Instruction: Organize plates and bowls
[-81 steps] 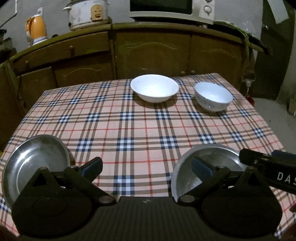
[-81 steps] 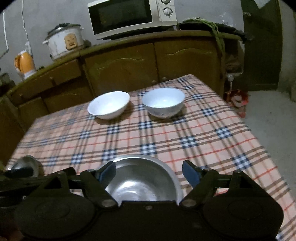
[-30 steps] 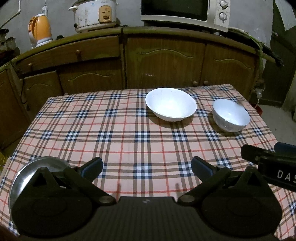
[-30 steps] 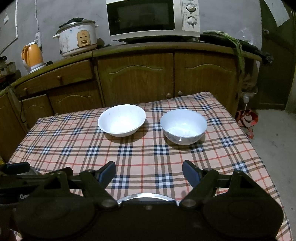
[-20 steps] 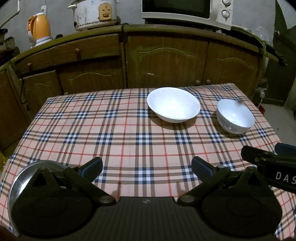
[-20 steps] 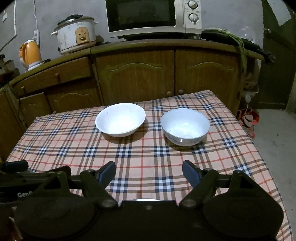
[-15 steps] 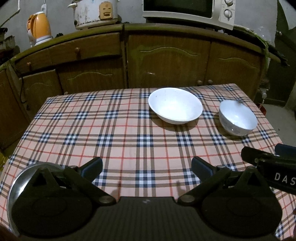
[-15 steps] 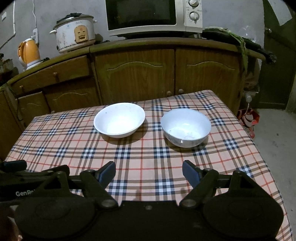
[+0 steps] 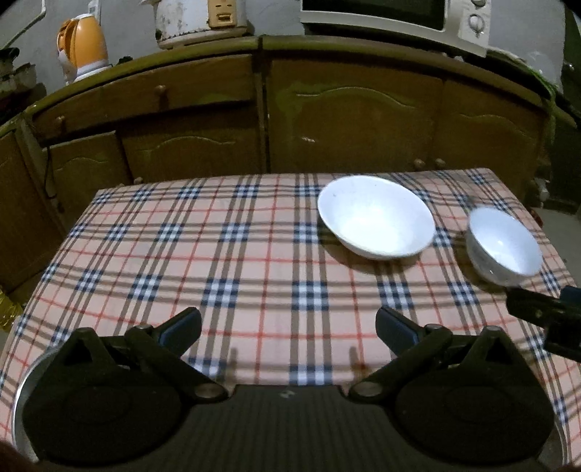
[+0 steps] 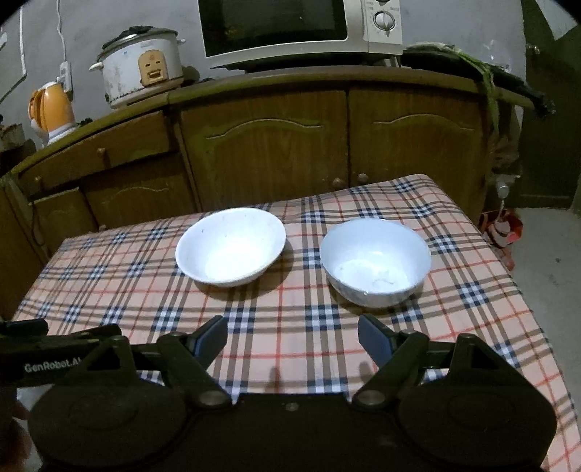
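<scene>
Two white bowls stand on the far half of the plaid tablecloth [image 9: 225, 261]. The wide shallow bowl [image 9: 376, 227] [image 10: 230, 247] is on the left, the smaller deep bowl [image 9: 503, 245] [image 10: 376, 261] to its right. My left gripper [image 9: 288, 328] is open over bare cloth, well short of both bowls. My right gripper [image 10: 292, 339] is open too, with its right finger just in front of the deep bowl. Only the rim of a steel plate [image 9: 27, 385] shows at the near left corner, behind the left gripper's body. The right gripper's side [image 9: 544, 316] pokes into the left wrist view.
A wooden cabinet [image 10: 276, 145] runs behind the table. It carries a microwave [image 10: 297, 27], a rice cooker [image 10: 139, 67] and an orange kettle [image 10: 52, 109]. The floor [image 10: 544, 261] drops off past the table's right edge.
Both grippers have drawn back from the near edge and now look across the table. The two steel plates have slid under and out of view, except one rim. Jaws unchanged.
</scene>
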### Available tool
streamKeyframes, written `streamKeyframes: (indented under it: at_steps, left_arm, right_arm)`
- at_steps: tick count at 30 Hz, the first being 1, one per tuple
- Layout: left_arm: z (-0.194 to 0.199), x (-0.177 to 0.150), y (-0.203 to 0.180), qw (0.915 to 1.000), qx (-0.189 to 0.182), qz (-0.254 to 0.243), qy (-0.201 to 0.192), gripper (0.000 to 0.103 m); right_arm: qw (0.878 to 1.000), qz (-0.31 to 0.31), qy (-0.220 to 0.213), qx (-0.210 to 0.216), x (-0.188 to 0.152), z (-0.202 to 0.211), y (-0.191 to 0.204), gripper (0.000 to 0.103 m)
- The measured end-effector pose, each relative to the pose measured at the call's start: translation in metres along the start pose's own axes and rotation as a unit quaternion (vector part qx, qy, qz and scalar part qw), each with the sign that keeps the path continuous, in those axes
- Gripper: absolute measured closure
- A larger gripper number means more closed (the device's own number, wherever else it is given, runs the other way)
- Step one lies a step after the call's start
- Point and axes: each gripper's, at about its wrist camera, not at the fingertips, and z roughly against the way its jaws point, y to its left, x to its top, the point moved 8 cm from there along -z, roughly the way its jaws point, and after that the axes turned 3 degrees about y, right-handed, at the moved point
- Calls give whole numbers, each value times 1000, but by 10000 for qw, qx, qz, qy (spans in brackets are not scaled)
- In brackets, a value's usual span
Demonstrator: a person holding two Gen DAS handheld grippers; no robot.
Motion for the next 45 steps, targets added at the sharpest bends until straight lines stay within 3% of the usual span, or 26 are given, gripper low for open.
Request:
streamKeyframes:
  at_steps: [14,26,36,40,41,45]
  left_arm:
    - [-66,49,-11,9995,-251,-173,-31,0]
    - [-124,67,-12,9990,-243,-355,127,3]
    - [-155,73,-16,9980,-266,-537,193,23]
    - [-160,75,-20,9979,-439,-454,120,33]
    - [-160,74,-21,9975,-501,-485,82,36]
    - [-159,74,-30,9958,-742,-533,5,69]
  right_arm:
    - [9986,-235,154,439,46,-73,16,10]
    - [9981,-240,498,281,54,-147,21,10]
    - [9989,39,402,229,59,-178,30,17]
    - [9986,133,382,340,62,-184,34,29]
    - [9986,190,391,318,62,-187,34,32]
    - [9983,295,325,375,62,-190,38,41]
